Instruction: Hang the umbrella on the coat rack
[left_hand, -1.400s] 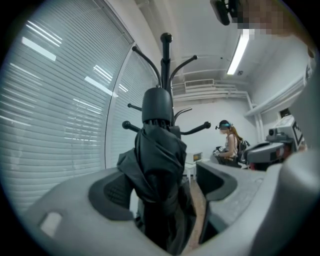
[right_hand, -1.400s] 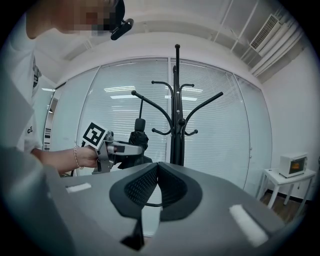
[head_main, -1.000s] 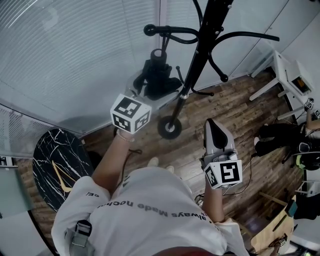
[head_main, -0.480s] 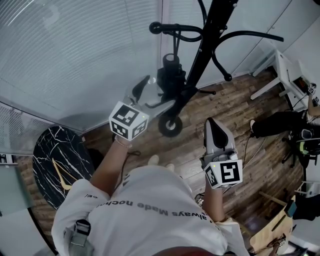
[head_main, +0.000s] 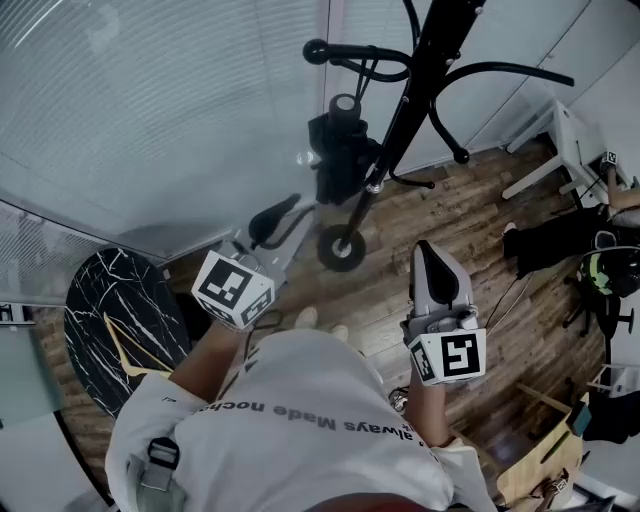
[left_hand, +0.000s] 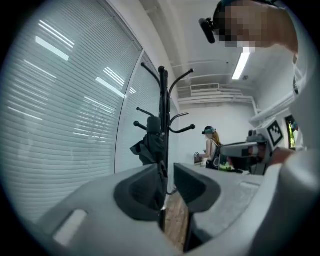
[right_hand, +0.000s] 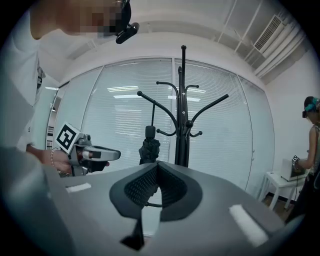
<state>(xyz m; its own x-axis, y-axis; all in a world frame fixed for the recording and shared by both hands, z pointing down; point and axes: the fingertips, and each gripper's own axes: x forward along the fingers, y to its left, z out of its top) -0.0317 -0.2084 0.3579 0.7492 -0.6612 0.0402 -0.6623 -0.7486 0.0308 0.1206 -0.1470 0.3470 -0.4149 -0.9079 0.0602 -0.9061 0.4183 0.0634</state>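
**Rack** (head_main: 418, 95): stands upright on the wood floor, ahead of both claws and well apart from them. Its curved arms turn up at the tips, which should keep a loop laid over one from sliding off.

**Umbrella** (head_main: 340, 160): folded, black, hanging handle-up close beside the pole from one arm (head_main: 350, 52). It is ahead of the left claw and to the left front of the right claw. No claw touches it, so the arm alone carries its weight. On this evidence the hang looks complete.

**Left claw** (left_hand: 168, 175): held level, pointed at the rack, clear of the umbrella. Its jaws have just been closing and stand nearly together with a narrow gap. Nothing is between them; only floor shows through. This fits a release already made.

**Right claw** (right_hand: 156, 170): held level at the person's right side, jaws together, empty. It appears parked out of the way.

**Strap** (right_hand: 152, 119): a thin line from handle to arm. How it seats there is too small to tell.
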